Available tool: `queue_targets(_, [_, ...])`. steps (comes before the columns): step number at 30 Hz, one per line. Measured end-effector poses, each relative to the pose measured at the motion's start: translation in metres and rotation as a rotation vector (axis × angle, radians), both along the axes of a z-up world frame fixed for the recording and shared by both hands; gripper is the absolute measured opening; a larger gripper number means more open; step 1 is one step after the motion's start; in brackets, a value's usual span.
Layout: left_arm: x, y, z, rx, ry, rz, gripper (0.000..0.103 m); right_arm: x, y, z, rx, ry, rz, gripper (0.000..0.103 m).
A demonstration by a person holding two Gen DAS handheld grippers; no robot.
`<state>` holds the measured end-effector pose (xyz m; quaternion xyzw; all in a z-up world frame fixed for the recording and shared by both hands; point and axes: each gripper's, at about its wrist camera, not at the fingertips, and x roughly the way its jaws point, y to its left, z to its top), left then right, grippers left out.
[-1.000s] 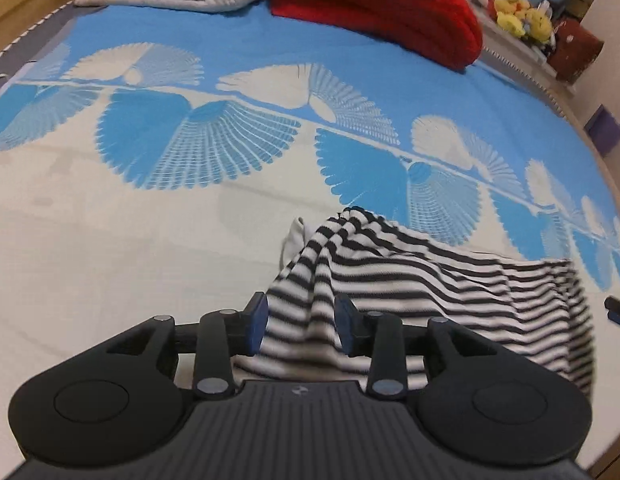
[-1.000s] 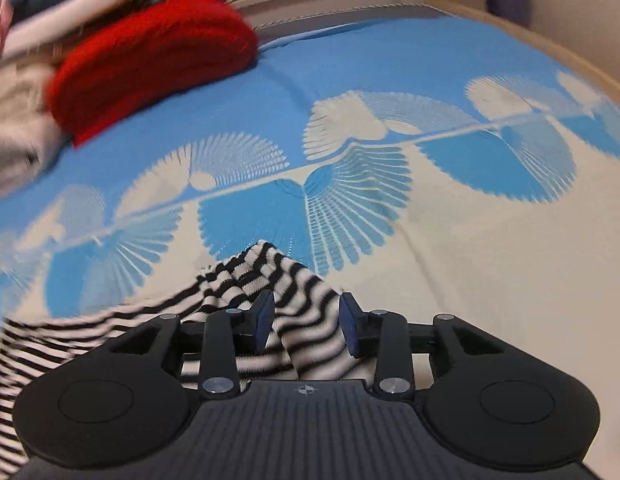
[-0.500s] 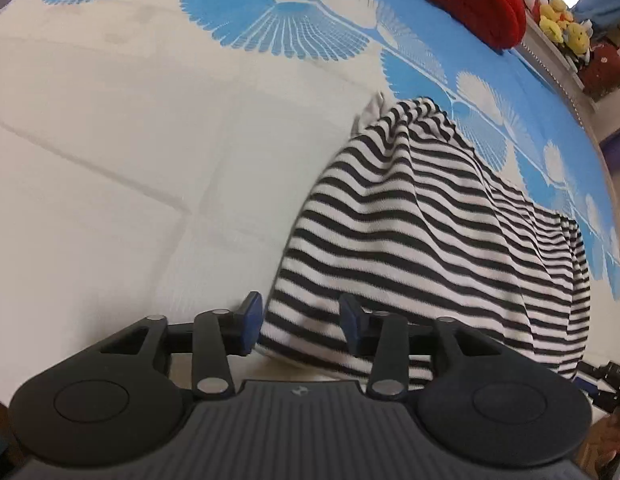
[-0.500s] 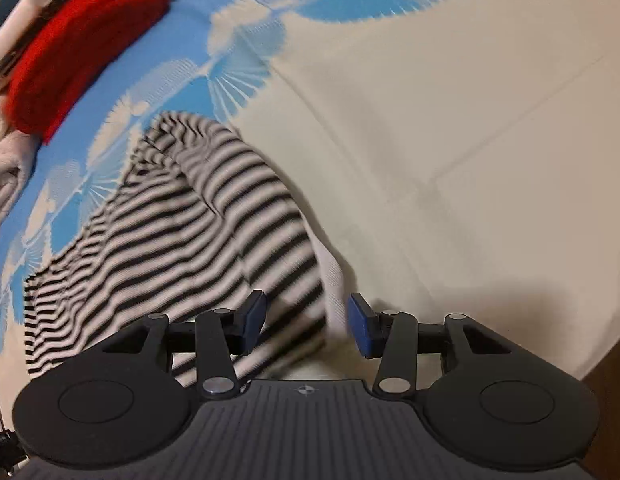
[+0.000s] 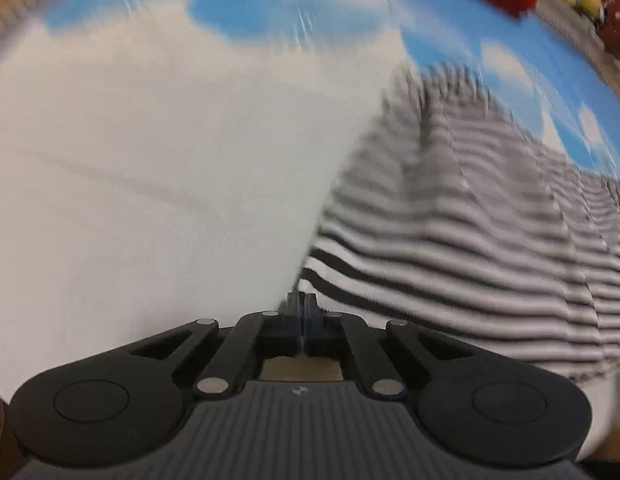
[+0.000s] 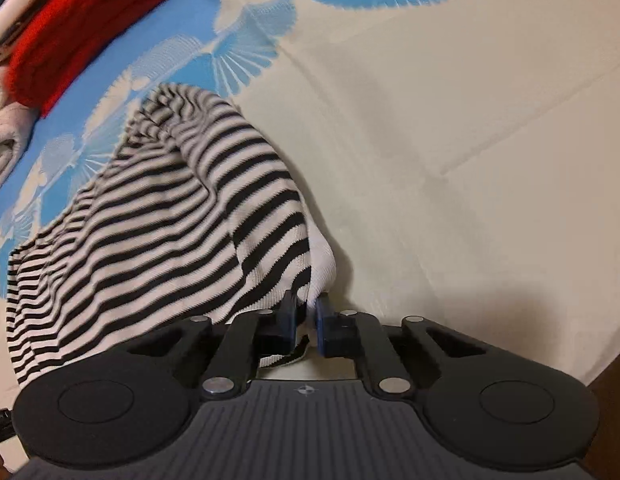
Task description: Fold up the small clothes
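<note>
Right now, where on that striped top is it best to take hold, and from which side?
By the near hem corners, coming from the near edge of the bed. The striped top lies spread away from that edge, so its corners are the free parts. The right gripper is closing on one corner, cloth between its jaws. The left gripper is shut at the other; blur hides whether it caught cloth.

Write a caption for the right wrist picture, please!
Right gripper closing on the near corner of a striped garment lying on a blue-and-cream bedspread.
</note>
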<state>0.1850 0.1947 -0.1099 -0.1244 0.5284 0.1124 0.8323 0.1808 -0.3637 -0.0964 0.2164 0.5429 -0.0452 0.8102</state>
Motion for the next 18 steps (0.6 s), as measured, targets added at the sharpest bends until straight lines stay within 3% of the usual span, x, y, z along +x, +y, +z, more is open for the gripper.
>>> queue_targets(2, [-0.008, 0.003, 0.008, -0.01, -0.024, 0.021, 0.0, -0.007, -0.008, 0.017, 0.038, -0.085, -0.038, 0.006])
queue_targets(4, [-0.012, 0.004, -0.001, -0.024, 0.052, 0.023, 0.0, -0.013, -0.016, 0.031, 0.044, -0.144, -0.059, 0.004])
queue_targets(8, [-0.011, -0.001, -0.015, 0.004, 0.161, -0.022, 0.001, -0.011, -0.019, 0.008, -0.058, 0.024, -0.06, 0.003])
queue_targets(10, [-0.01, -0.007, -0.015, 0.079, 0.188, -0.027, 0.001, -0.008, -0.014, 0.001, -0.109, 0.071, -0.039, 0.003])
queue_targets(12, [-0.01, -0.016, 0.001, 0.167, 0.116, -0.039, 0.002, -0.007, -0.013, 0.004, -0.108, 0.058, -0.055, 0.004])
queue_targets(13, [-0.012, -0.02, 0.011, 0.164, 0.055, -0.053, 0.003, -0.007, -0.013, 0.006, -0.108, 0.053, -0.071, 0.004])
queue_targets(15, [-0.014, -0.03, 0.028, 0.09, -0.061, -0.092, 0.006, -0.009, -0.012, 0.014, -0.138, 0.022, -0.098, 0.007])
queue_targets(18, [-0.013, -0.05, 0.035, 0.013, -0.116, -0.142, 0.007, -0.01, -0.005, 0.03, -0.137, -0.093, -0.079, 0.008])
